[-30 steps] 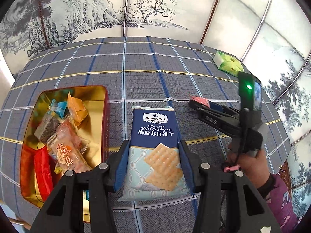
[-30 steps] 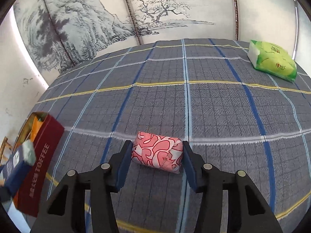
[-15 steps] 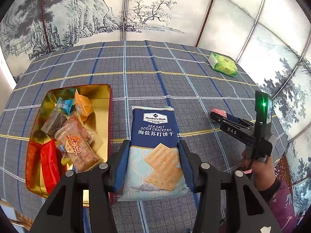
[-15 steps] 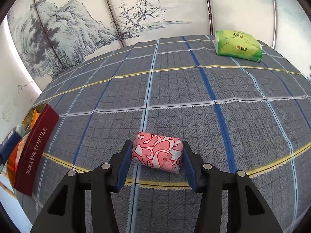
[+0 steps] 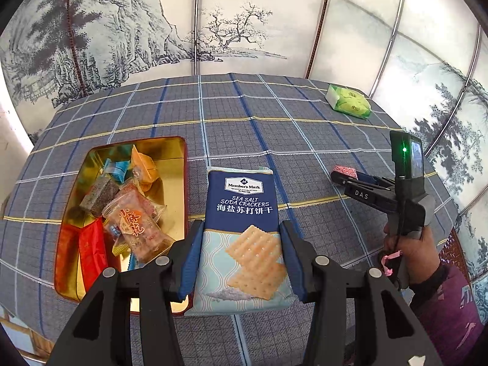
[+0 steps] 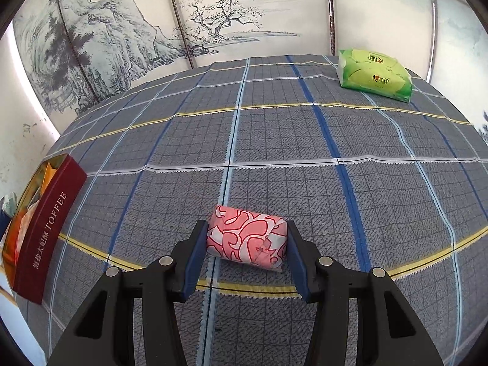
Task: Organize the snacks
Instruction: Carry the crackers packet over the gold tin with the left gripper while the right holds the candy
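My left gripper [image 5: 241, 259] is shut on a blue soda cracker pack [image 5: 242, 222], held just right of the open toffee tin [image 5: 180, 149], which holds several wrapped snacks. My right gripper [image 6: 247, 253] is shut on a pink and red patterned snack packet [image 6: 247, 241] and holds it over the checked tablecloth. In the left wrist view the right gripper [image 5: 338, 177] is at the right with the pink packet [image 5: 344, 171] at its tips. The tin's red side [image 6: 45, 228] marked TOFFEE shows at the far left of the right wrist view.
A green tissue pack [image 6: 375, 74] lies at the table's far right corner, and it also shows in the left wrist view [image 5: 347, 102]. A painted folding screen stands behind the table. The table edge runs close on the right and front.
Both grippers have risen or pulled back with their packs still held. The right gripper has moved right, away from the tin, so the tin and tissue pack look farther off.
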The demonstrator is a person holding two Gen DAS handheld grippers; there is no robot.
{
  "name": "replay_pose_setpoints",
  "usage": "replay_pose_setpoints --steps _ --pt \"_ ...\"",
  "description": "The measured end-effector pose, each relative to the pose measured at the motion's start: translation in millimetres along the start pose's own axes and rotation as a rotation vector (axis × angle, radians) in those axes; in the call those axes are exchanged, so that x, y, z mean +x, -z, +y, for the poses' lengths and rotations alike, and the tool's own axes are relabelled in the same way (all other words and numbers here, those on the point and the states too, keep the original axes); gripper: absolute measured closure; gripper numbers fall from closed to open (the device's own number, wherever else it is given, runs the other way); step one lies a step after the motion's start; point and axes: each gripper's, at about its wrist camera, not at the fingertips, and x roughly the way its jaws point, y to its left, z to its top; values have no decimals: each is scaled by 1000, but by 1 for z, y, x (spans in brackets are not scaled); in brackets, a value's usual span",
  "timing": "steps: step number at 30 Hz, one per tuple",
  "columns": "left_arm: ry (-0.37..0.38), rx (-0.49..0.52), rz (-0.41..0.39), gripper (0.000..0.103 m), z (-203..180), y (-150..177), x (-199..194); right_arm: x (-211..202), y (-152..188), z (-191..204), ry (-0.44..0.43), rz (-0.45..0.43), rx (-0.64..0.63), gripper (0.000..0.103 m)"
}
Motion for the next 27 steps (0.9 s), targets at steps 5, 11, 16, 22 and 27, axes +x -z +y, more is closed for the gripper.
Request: replay_pose_setpoints --steps 5,11,16,22,27 --pt "-1 7 -9 58 2 2 -3 1 0 1 6 1 -6 52" --pt "0 7 -9 58 2 2 -3 1 1 2 10 3 -11 52" --pt "-2 4 -10 58 4 3 -4 1 0 1 12 4 -16 52" --pt "-6 -5 -15 58 11 5 -8 1 0 1 12 4 -17 52" --pt "-15 -25 -23 58 23 3 -12 1 0 1 11 4 -19 52"
